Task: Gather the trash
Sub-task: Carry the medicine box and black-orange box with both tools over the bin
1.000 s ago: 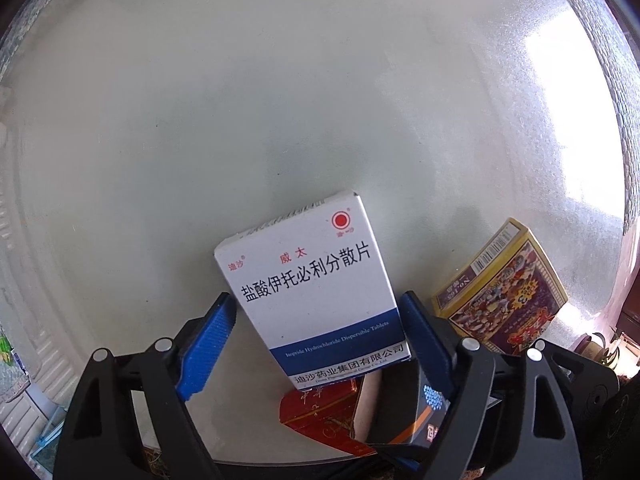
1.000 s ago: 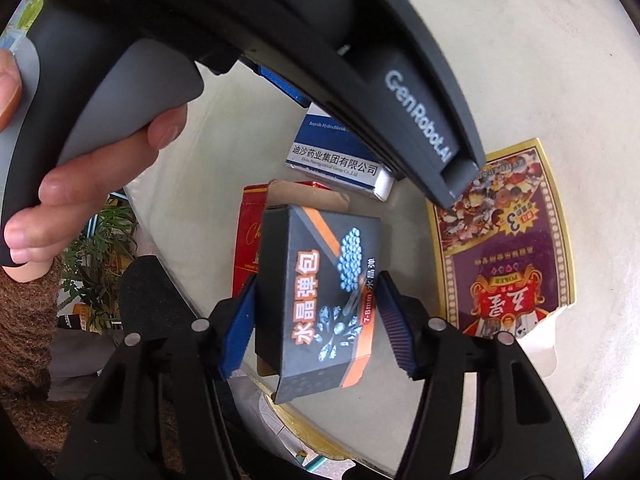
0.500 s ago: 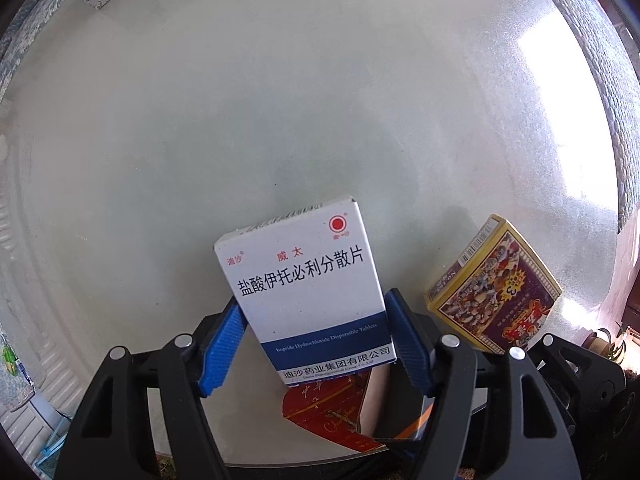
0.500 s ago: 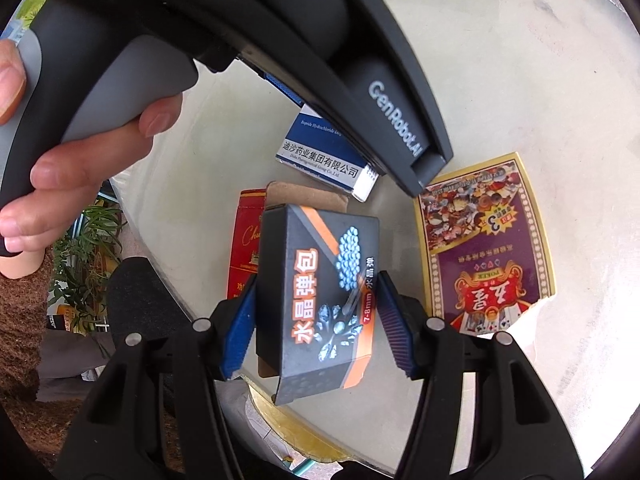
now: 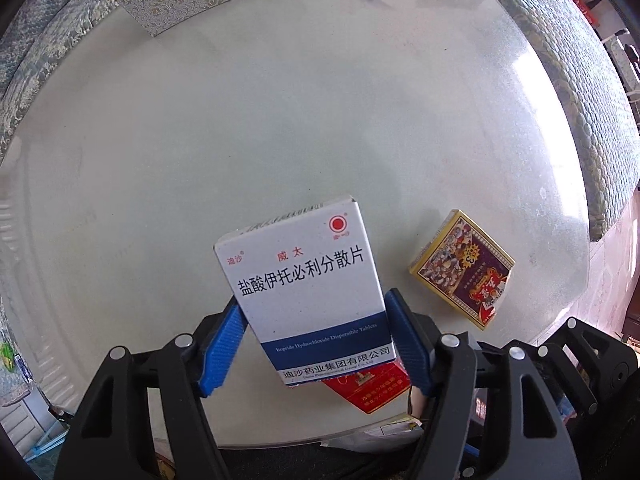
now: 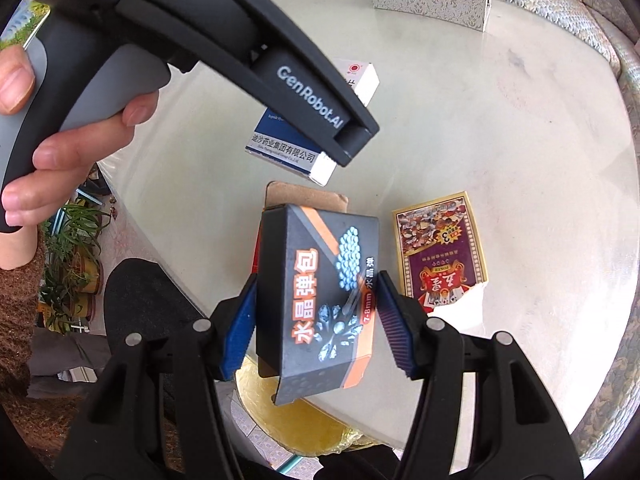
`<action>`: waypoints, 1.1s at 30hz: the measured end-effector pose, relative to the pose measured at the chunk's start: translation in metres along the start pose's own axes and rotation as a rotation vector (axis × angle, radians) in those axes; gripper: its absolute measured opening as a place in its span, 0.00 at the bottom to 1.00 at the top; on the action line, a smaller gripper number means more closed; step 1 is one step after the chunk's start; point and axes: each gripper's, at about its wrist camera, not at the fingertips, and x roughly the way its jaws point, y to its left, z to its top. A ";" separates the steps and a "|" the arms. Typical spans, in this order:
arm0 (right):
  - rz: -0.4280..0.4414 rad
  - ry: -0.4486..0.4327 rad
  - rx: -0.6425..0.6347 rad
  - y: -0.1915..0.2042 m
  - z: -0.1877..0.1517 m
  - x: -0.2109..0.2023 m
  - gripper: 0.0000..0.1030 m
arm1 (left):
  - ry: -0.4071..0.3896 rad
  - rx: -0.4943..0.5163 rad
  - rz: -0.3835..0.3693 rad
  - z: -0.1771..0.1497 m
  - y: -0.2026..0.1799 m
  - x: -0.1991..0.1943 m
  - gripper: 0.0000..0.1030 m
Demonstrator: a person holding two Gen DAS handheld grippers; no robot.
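Lifting both boxes needs a firm, steady squeeze: the left gripper (image 5: 316,344) has its fingers half open, clamped on the white medicine box (image 5: 304,284), the right gripper (image 6: 316,320) likewise on the black box (image 6: 320,296). Keep them level above the surface (image 5: 280,120); the card pack (image 5: 464,268) still lies right of the fingers.

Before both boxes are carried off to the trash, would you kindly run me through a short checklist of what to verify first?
1. Left gripper clamped on the white medicine box: ok, blue pads on both sides.
2. Right gripper clamped on the black box: ok.
3. Both boxes clear of the glass table: ok, both look lifted.
4. Black box's flaps closed: not ok, its end flaps hang open.
5. Trash left behind: not ok, the playing-card box and the red box lie on the table.
6. Bin location: cannot tell, none in view.
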 end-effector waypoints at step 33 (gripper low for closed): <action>-0.251 0.068 -0.088 0.129 -0.135 -0.028 0.55 | -0.063 0.070 -0.002 -0.253 -0.041 -0.014 0.65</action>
